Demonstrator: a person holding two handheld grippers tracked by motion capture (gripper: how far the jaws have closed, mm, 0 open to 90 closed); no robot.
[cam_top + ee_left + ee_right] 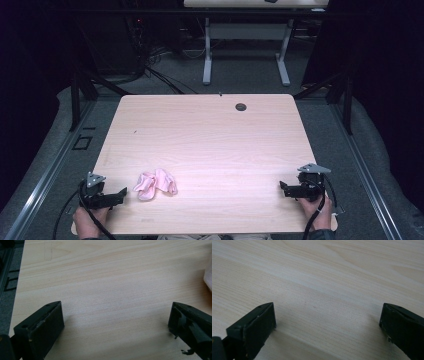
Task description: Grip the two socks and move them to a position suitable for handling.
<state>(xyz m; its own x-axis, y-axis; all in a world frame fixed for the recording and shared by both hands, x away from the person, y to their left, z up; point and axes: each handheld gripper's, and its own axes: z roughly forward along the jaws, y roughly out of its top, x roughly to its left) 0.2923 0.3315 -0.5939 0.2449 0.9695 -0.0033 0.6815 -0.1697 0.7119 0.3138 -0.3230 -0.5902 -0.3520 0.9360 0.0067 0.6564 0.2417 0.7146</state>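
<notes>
My left gripper rests at the near left corner of the tabletop, its jaws spread wide with only bare wood between them. My right gripper sits at the near right corner, jaws equally wide and holding nothing. In both gripper views the black jaws stand far apart over clean, pale wood grain.

The pink cloth, crumpled into a small heap, lies near the front edge, just beside my left gripper and well apart from the right. A pale edge of it shows at the right border of the left gripper view.

The surface is light wood laminate with rounded corners, free of marks apart from a dark round cable port near the far edge. Grey carpet surrounds it. Dark metal framing flanks both sides. Beyond the far edge stands a second table on white legs, with cables trailing on the floor at far left. The room around is dim.
</notes>
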